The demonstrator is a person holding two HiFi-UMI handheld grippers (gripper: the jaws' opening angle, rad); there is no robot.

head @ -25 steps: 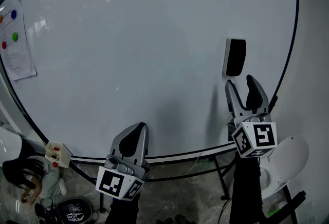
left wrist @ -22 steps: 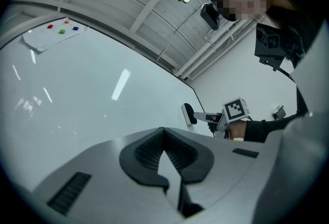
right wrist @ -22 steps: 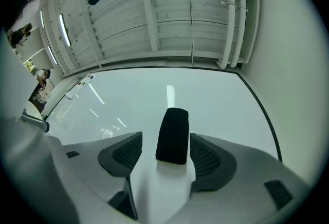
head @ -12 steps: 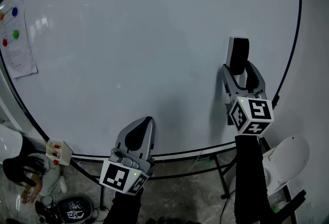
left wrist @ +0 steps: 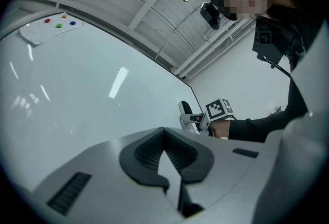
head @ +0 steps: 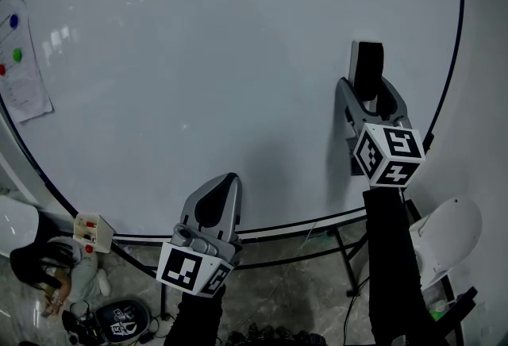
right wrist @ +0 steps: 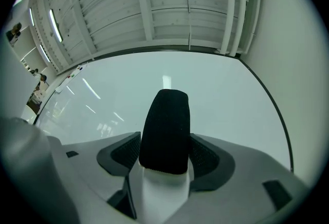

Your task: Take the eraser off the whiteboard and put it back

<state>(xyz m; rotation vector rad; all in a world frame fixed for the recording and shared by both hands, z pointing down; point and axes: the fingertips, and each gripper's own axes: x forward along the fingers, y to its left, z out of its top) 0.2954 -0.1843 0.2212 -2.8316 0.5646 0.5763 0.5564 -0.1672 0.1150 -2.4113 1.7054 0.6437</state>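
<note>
A black felt eraser (head: 367,67) with a white back sticks upright to the whiteboard (head: 198,59) near its right edge. My right gripper (head: 367,95) reaches up to it, and its jaws have just been opening. They now stand wide on either side of the eraser's lower half. In the right gripper view the eraser (right wrist: 165,130) fills the gap between the pads (right wrist: 126,150), close to both. My left gripper (head: 222,184) hovers shut and holding nothing at the board's bottom edge. The left gripper view shows its own tips (left wrist: 164,133) together, with the eraser (left wrist: 186,107) far off.
A paper sheet (head: 20,74) with coloured magnets hangs at the board's left edge. A small box (head: 89,232) sits on the board's lower left rim. Below are the stand legs (head: 349,273), a white seat (head: 448,237) at the right and a dark bag (head: 119,324) on the floor.
My right gripper has moved up to the eraser and its jaws have spread, so they now stand on both sides of it. The left gripper has barely shifted.
</note>
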